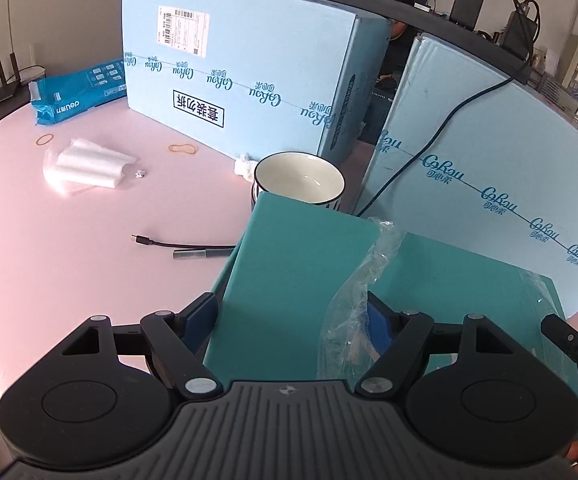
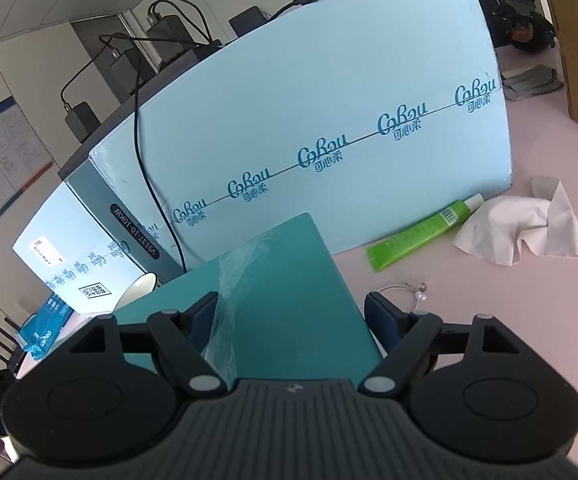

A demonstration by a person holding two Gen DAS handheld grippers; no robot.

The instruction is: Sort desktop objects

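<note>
Tabletop (image 1: 69, 240), pale pink, backed by light-blue cartons (image 1: 249, 80) in an office.

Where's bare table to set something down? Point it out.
Free: the pink table left of the USB cable, below the foam wrap. Crowded: around the bowl, teal books and blue cartons.

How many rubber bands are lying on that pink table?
2, both seen from the left wrist camera: one rubber band near the blue packet, the other rubber band in front of the big blue box. More may hide behind the boxes.
</note>
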